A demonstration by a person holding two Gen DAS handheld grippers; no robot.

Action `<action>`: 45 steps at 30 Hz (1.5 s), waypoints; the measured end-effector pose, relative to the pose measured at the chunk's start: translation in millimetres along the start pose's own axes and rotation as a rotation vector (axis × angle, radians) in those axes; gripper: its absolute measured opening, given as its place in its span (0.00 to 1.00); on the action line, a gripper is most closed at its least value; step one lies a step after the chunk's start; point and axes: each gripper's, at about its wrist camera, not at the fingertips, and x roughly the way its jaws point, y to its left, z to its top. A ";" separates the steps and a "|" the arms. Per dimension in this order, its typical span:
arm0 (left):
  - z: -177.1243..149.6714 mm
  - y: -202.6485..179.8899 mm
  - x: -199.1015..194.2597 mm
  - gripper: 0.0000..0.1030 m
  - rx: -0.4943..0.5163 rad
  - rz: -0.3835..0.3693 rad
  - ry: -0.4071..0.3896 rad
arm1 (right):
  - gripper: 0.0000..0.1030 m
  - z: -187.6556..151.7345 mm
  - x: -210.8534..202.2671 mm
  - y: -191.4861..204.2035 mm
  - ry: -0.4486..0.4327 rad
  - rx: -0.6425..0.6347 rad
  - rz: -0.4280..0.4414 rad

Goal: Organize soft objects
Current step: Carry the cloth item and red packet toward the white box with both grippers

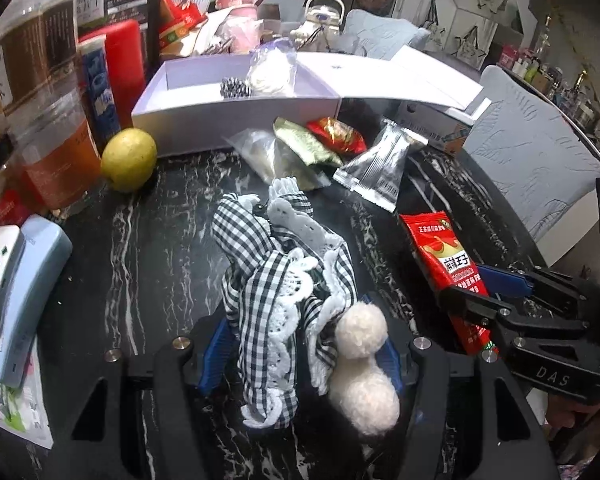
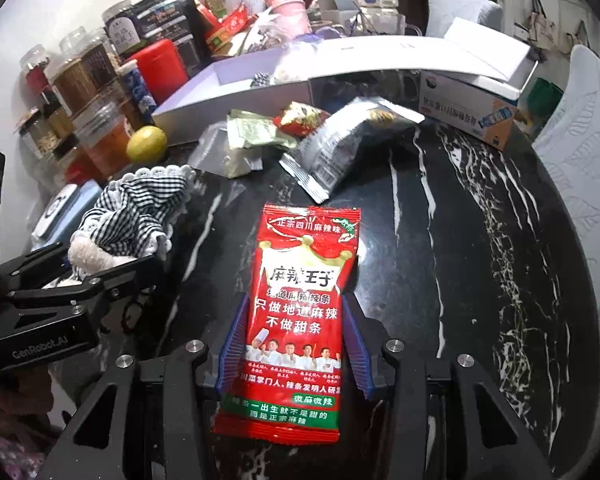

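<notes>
Black marble with white veins makes up the desk (image 2: 480,220), round-edged and crowded along its far side with jars, cartons and packets. Largest on it is an open white cardboard box (image 1: 236,108) with shallow walls; a small clear bag of something white (image 1: 270,70) and a dark patterned ball sit inside. In front of the box lie a silver foil pouch (image 1: 380,164), a crumpled green-gold wrapper (image 1: 304,144) and a small red wrapper (image 1: 338,134), close together, with a yellow-green round fruit (image 1: 129,159) to their left, just beside the box.

Nearer, a black-and-white gingham cloth trimmed with white lace (image 1: 276,276) is bunched in a loose, wrinkled heap, two fluffy white pompoms (image 1: 362,364) hanging at its near end. The left gripper (image 1: 300,364) has its blue-padded fingers (image 1: 214,356) partly closed around this bundle, pressing it from both sides.

A flat red snack packet printed with white and gold Chinese lettering and a green bottom band (image 2: 296,320) sits lengthwise between the fingers (image 2: 354,344) of the right gripper (image 2: 296,354), which stand narrowed against its edges, gripping it above the desk to the right of the cloth.
</notes>
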 end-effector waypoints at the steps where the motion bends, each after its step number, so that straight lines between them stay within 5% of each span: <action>1: 1.5 -0.5 -3.4 0.59 0.002 -0.001 -0.009 | 0.44 0.8 -3.4 1.6 -0.009 -0.003 0.006; 23: 76.6 -11.5 -81.8 0.57 0.082 0.010 -0.334 | 0.44 71.0 -75.5 22.4 -0.265 -0.145 0.078; 45: 190.0 31.5 -57.7 0.57 0.050 0.047 -0.476 | 0.44 195.5 -49.6 18.8 -0.392 -0.257 0.070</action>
